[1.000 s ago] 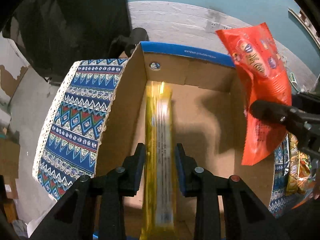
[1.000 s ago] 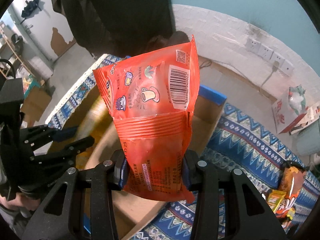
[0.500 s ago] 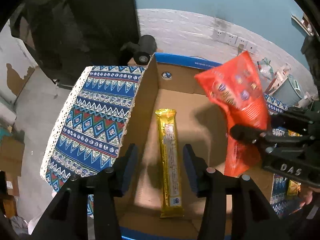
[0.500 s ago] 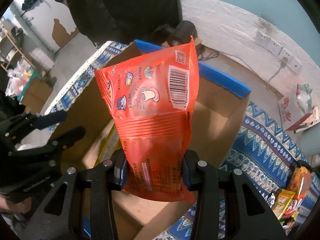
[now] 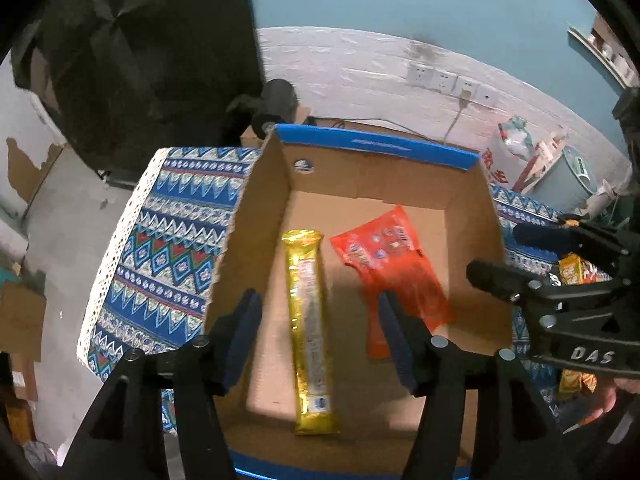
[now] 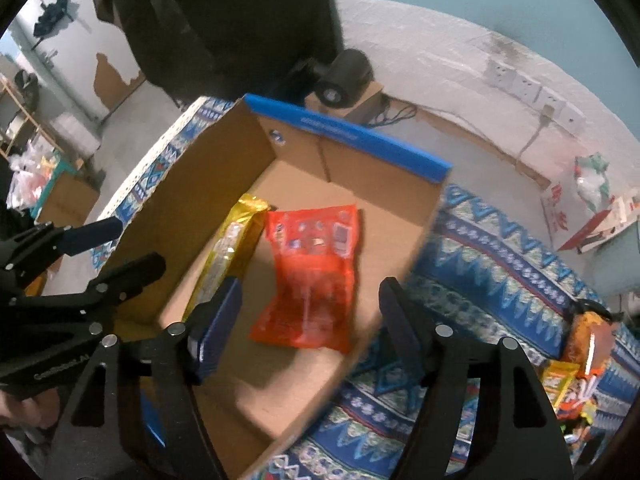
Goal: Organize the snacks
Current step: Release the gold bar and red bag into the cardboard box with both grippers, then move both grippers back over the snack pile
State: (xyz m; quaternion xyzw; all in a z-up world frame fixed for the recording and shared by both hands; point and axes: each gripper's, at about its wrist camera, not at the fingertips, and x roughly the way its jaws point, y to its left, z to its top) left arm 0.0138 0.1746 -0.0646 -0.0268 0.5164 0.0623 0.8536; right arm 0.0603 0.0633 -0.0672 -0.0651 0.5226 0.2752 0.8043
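An open cardboard box [image 5: 472, 240] with blue-edged flaps stands on a patterned blue cloth; it also shows in the right wrist view [image 6: 192, 192]. A long gold snack pack [image 5: 308, 320] lies flat on the box floor, and shows in the right wrist view [image 6: 228, 248]. An orange snack bag [image 5: 394, 264] lies flat beside it on its right, also in the right wrist view [image 6: 316, 264]. My left gripper [image 5: 320, 320] is open and empty above the box. My right gripper [image 6: 308, 312] is open and empty above the box's near right side.
The patterned cloth [image 5: 160, 248] covers the table around the box. Several loose snack packs [image 6: 580, 360] lie on the cloth to the right. A black round device [image 6: 344, 76] sits behind the box. White wall sockets [image 5: 448, 80] are on the back wall.
My left gripper opened, let go of the gold pack and rose. My right gripper opened and the orange bag dropped into the box beside the gold pack.
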